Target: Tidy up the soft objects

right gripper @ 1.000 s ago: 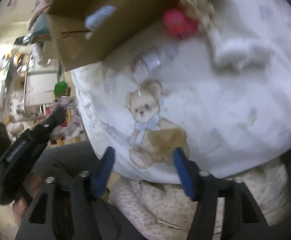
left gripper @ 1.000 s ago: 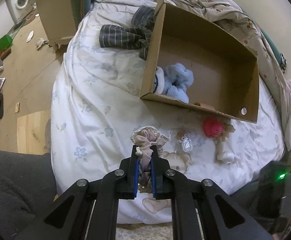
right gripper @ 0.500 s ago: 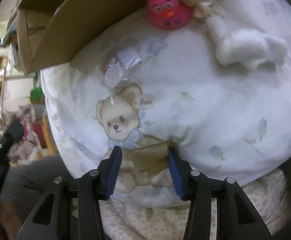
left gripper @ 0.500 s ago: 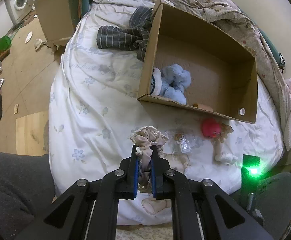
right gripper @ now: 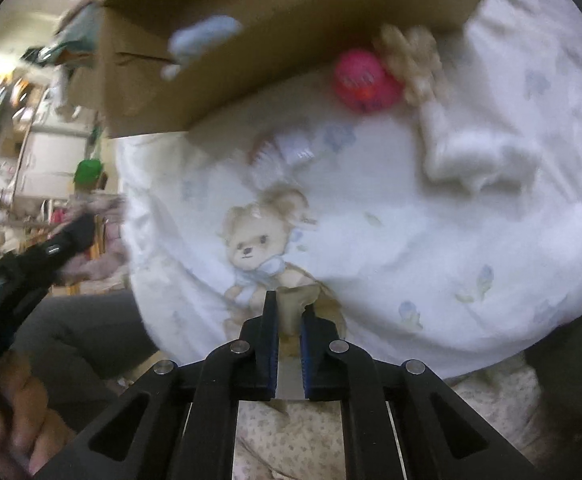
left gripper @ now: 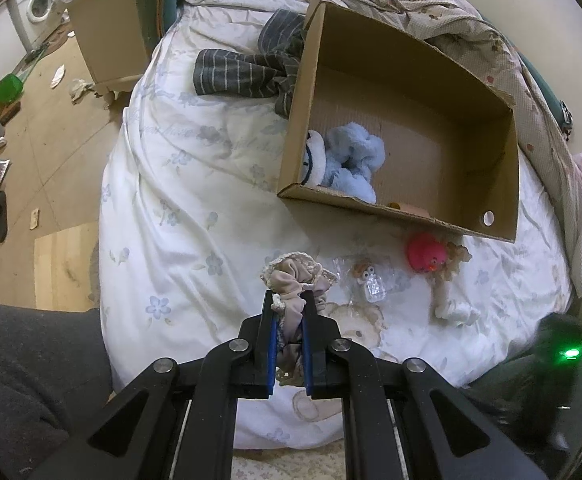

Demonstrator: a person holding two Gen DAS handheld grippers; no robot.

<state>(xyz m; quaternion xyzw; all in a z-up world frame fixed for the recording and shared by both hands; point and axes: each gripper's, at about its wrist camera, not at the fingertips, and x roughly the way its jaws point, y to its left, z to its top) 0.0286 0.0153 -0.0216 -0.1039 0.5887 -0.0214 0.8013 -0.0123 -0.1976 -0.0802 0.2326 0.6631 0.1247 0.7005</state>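
My left gripper (left gripper: 289, 300) is shut on a beige-pink scrunchie (left gripper: 297, 280), held above the near edge of the bed. A cardboard box (left gripper: 403, 216) lies on the white quilt with a blue plush toy (left gripper: 353, 168) inside. In front of the box lie a pink rubber duck (left gripper: 427, 253), a beige-and-white plush (left gripper: 449, 292) and a small clear packet (left gripper: 371, 284). My right gripper (right gripper: 289, 312) is shut and empty over the quilt's teddy-bear print (right gripper: 257, 240). The duck (right gripper: 361, 80), the plush (right gripper: 471, 156) and the box (right gripper: 251, 48) show blurred ahead of it.
A striped grey garment (left gripper: 247, 72) lies left of the box. A crumpled patterned blanket (left gripper: 471, 12) covers the far side of the bed. A nightstand (left gripper: 107, 32) and a green bucket (left gripper: 7, 88) stand on the floor to the left.
My right gripper has closed from wide open to shut and pulled back a little from the toys. My left gripper still holds the scrunchie and has barely moved.
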